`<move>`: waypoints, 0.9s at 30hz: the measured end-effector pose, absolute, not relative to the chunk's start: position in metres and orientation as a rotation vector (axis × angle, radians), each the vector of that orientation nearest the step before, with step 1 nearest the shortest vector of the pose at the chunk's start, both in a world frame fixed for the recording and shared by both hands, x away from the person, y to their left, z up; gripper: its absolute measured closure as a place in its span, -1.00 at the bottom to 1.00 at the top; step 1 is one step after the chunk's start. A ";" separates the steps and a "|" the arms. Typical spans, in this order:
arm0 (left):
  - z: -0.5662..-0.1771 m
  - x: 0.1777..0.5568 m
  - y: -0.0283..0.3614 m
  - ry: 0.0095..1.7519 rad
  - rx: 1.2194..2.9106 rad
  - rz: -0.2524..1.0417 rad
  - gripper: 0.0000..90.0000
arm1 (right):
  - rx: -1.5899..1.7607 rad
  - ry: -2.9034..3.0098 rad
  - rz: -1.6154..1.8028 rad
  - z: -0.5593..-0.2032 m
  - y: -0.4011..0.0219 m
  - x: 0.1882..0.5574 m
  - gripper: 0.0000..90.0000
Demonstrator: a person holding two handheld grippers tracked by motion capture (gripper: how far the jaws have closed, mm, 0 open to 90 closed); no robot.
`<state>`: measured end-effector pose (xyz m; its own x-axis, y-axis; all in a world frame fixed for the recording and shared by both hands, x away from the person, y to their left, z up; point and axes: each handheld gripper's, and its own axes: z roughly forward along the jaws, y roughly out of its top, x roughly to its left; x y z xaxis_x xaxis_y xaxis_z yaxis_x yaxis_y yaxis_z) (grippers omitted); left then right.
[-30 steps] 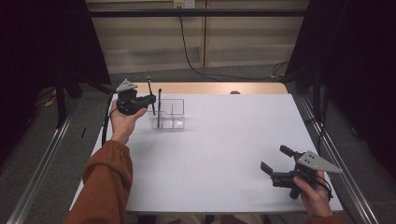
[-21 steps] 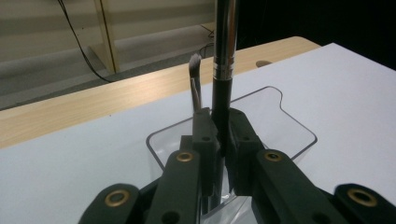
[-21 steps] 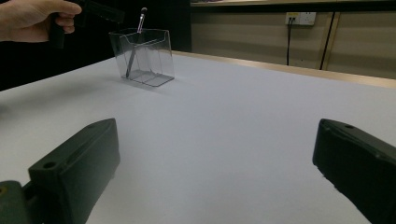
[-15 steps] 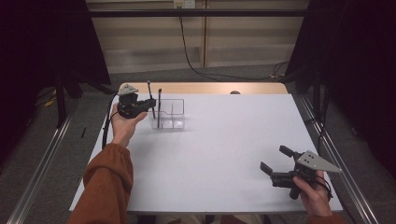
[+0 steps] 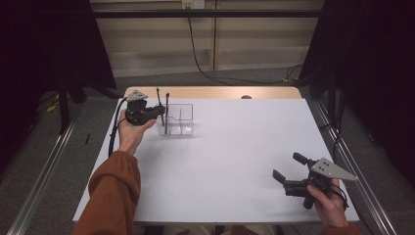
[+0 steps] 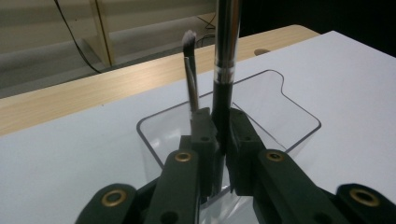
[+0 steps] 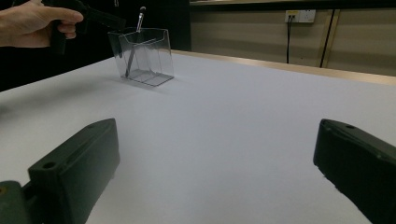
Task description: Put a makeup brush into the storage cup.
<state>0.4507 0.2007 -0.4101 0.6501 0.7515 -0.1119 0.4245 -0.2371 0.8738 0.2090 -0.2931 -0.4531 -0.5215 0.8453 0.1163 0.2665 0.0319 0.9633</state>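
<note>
My left gripper (image 5: 160,109) is at the table's far left, shut on the dark handle of a makeup brush (image 5: 158,100) that stands upright. In the left gripper view the pads (image 6: 205,128) press on the brush (image 6: 227,46), whose silver ferrule is above them; the jaws have just eased open a touch with the brush still between them. Its lower end hangs at the near edge of a clear acrylic organiser box (image 5: 183,113) (image 6: 289,100). A thinner brush (image 5: 167,115) (image 6: 190,74) with a pale tip leans inside the box. My right gripper (image 5: 287,165) (image 7: 215,154) is open and holds nothing, low over the near right.
The white tabletop (image 5: 235,147) has a strip of bare wood (image 5: 215,92) along its far edge. In the right gripper view the box (image 7: 144,56) and the other hand (image 7: 32,21) are far off to the left. Dark curtains and metal rails flank the table.
The left hand has shifted slightly with its brush by the box. The right gripper has stayed where it was.
</note>
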 end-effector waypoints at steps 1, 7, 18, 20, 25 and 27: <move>-0.410 0.451 0.201 0.933 1.859 0.402 0.75 | 1.124 1.816 1.514 -0.453 -0.293 0.209 -1.00; -0.408 0.450 0.203 0.933 1.844 0.423 0.48 | 1.122 1.814 1.511 -0.453 -0.293 0.210 -1.00; -0.402 0.446 0.205 0.937 1.807 0.463 0.01 | 1.129 1.814 1.509 -0.454 -0.293 0.211 -1.00; -0.402 0.446 0.205 0.941 1.796 0.462 -0.09 | 1.129 1.814 1.505 -0.454 -0.293 0.211 -1.00; -0.398 0.442 0.203 0.931 1.777 0.455 -0.35 | 1.131 1.806 1.509 -0.454 -0.294 0.211 -1.00; -0.396 0.440 0.203 0.933 1.765 0.434 -0.42 | 1.132 1.803 1.510 -0.454 -0.294 0.211 -1.00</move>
<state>0.4397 0.2032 -0.3962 0.6308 0.7632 -0.1400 0.3852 -0.1513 0.9103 0.2112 -0.2936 -0.4536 -0.5117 0.8512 0.1168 0.2642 0.0265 0.9641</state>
